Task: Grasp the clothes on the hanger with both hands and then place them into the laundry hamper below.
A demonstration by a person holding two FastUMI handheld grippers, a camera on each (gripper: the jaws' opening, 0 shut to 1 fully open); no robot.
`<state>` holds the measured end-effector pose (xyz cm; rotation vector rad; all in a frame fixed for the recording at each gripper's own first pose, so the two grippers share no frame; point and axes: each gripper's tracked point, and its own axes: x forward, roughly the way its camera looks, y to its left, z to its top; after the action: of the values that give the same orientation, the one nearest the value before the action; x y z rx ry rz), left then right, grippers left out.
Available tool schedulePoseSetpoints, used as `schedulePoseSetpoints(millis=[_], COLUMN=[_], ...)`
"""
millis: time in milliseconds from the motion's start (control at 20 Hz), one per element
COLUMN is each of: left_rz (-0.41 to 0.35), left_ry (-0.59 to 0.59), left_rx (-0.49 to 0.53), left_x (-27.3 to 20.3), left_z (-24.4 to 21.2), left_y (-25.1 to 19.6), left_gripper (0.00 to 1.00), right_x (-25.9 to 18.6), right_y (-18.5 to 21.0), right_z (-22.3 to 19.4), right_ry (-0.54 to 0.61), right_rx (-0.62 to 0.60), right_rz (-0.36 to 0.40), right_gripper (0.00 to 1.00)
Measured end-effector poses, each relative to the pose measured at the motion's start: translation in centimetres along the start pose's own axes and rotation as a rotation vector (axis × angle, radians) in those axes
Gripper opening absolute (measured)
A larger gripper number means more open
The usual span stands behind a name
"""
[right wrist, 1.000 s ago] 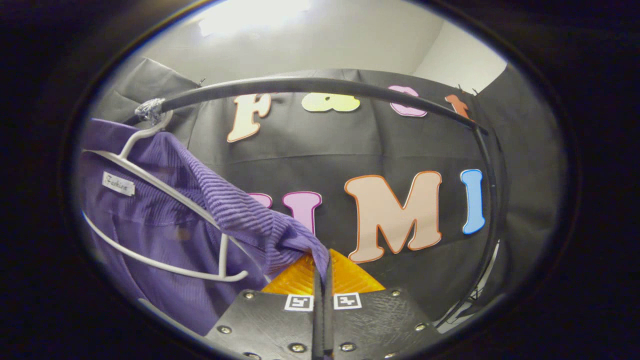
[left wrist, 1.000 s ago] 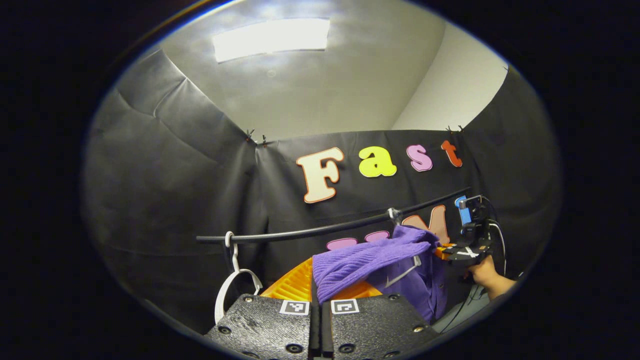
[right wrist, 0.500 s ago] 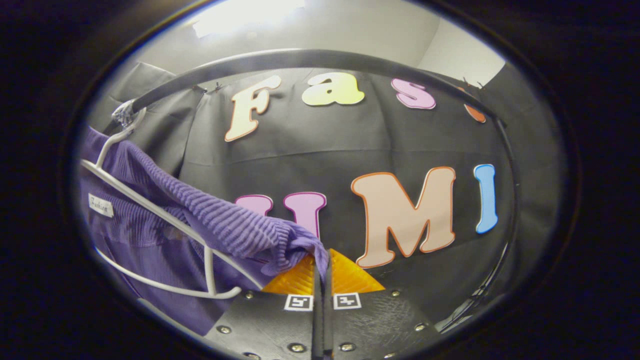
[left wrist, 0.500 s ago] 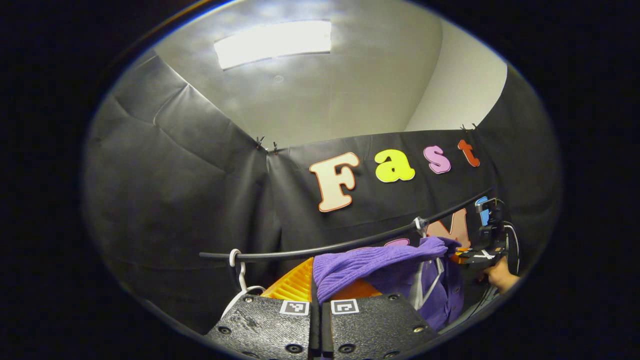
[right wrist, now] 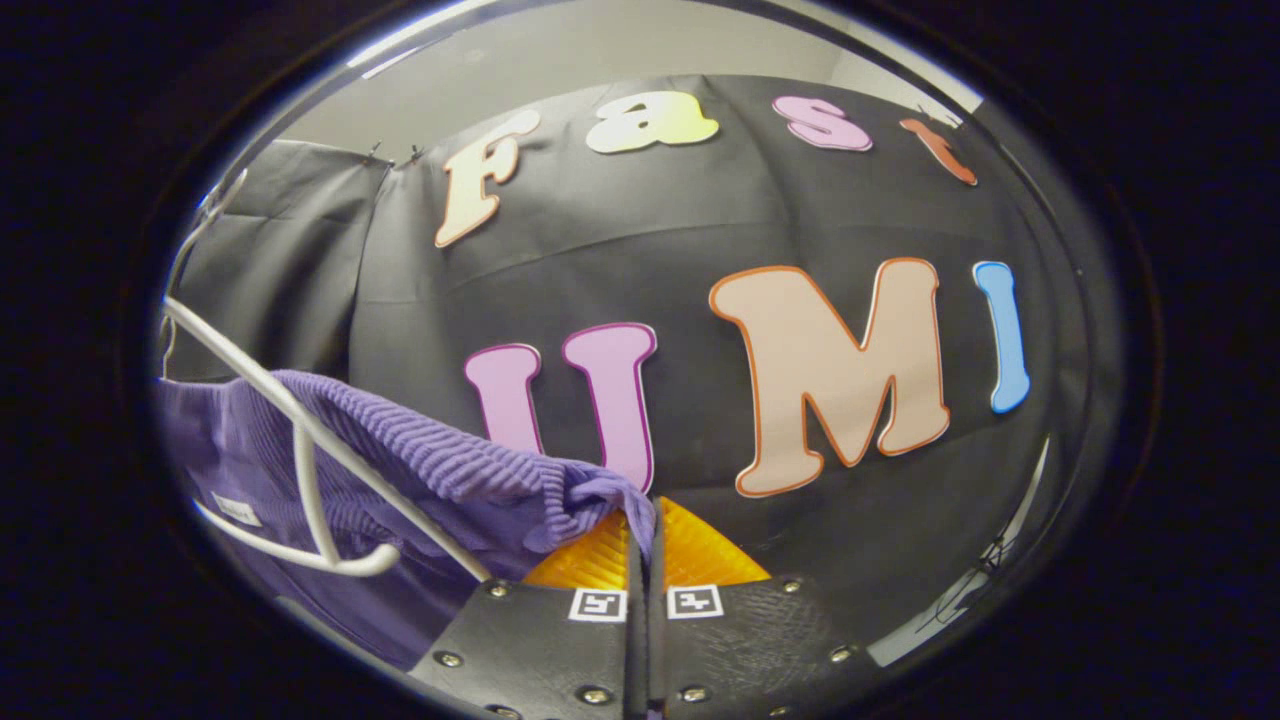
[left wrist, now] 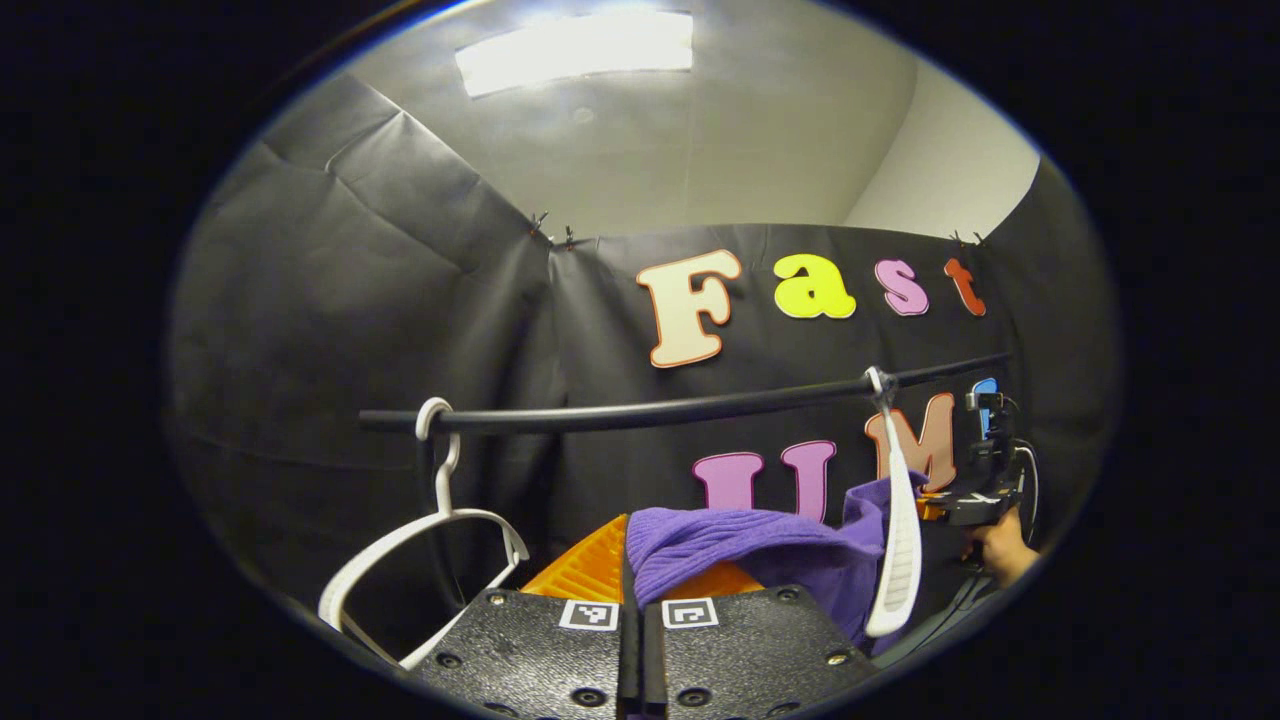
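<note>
we had the left gripper [left wrist: 632,600] pinched tight on the purple top [left wrist: 720,545] | right gripper [right wrist: 645,560] clamped its other end too | top hung below the rail [left wrist: 650,410], beside its white hanger [left wrist: 897,540] | spare hanger [left wrist: 420,540] sat left

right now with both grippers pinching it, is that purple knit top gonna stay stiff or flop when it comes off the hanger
Probably floppy: the purple knit top sags and folds between the left gripper and the right gripper. Its ribbed knit likely grips rather than slips. It may snag on the white hanger, which lies against it.
</note>
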<state>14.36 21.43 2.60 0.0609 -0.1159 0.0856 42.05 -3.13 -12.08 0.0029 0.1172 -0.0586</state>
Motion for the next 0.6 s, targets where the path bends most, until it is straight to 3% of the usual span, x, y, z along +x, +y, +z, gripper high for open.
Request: schedulePoseSetpoints(millis=[150, 200, 600], left_rz=[-0.002, 0.007, -0.010], left_ry=[0.049, 0.060, 0.155], left_rx=[-0.033, -0.037, -0.106], left_x=[0.4, 0.6, -0.8], left_z=[-2.4, -3.2, -9.0], left_y=[0.1, 0.2, -0.3], left_gripper=[0.01, 0.01, 0.01], right_x=[0.2, 0.1, -2.4], right_y=[-0.4, -0.4, -0.8], right_z=[-2.8, -3.4, -9.3], right_ry=[0.040, 0.047, 0.114], right_rx=[0.006, 0.005, 0.022], right_rz=[-0.005, -0.007, -0.035], right_gripper=[0.05, 0.01, 0.01])
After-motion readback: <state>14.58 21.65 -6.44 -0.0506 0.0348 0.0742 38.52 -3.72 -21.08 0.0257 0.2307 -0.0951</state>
